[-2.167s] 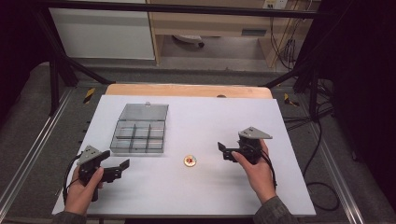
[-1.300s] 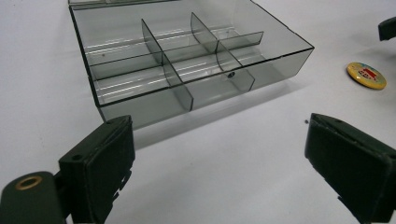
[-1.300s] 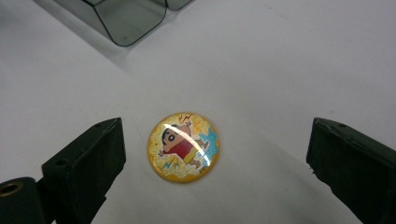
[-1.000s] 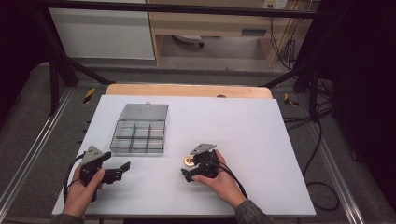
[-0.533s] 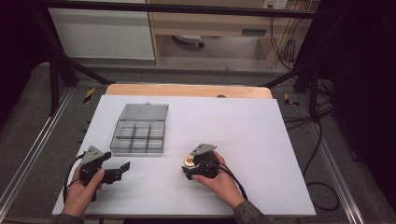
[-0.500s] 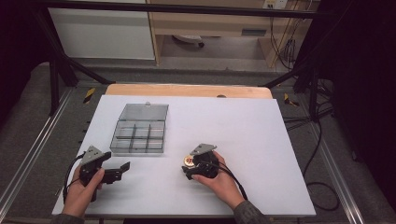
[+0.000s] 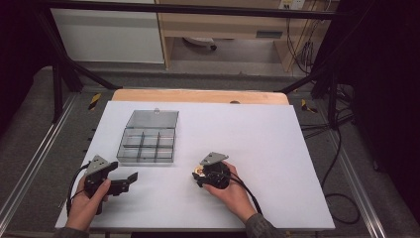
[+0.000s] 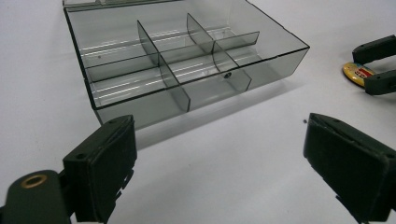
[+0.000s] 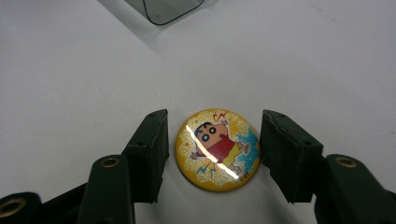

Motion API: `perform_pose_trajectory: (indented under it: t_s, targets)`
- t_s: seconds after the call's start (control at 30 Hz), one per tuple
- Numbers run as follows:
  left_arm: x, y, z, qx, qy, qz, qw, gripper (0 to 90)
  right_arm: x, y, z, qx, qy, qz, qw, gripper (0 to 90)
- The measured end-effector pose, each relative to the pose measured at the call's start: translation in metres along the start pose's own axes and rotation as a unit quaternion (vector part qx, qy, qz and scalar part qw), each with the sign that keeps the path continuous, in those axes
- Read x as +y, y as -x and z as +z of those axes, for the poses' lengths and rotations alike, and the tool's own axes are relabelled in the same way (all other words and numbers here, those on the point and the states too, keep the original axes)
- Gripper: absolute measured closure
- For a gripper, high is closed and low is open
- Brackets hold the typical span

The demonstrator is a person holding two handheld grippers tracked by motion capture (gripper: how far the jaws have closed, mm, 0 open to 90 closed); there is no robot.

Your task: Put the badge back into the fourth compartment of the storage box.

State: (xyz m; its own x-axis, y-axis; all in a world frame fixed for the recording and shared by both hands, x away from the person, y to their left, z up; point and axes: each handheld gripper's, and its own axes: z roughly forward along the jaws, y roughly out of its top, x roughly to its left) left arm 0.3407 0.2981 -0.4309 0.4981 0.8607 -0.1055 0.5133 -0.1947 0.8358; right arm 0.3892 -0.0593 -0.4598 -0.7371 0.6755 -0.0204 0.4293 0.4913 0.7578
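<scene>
Badge lies flat on the table, between the jaws of your right gripper. Those jaws have just been closing and now stand just beside its rim on either side; whether the pads truly press on it you cannot tell from the right gripper view, where a thin gap seems to remain. The badge is round and yellow with a cartoon figure, and it sits near the middle of the table, closer to the near edge. Your right hand rests on the table behind it. A corner of the box shows just beyond the badge; this clear, lidless-looking compartment box stands toward the left far part of the table. Your left gripper hovers near the near left corner, jaws wide apart with nothing between them, aimed at the box.
</scene>
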Motion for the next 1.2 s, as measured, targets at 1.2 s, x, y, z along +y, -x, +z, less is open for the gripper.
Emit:
perform_pose_trajectory:
  t_s: [1.2]
  targets:
    - [-0.003,-0.002,-0.001,0.007,-0.007,-0.003,0.9999,10.0,0.01,-0.009,-0.005,0.04,0.034,-0.01,0.9986,47.7]
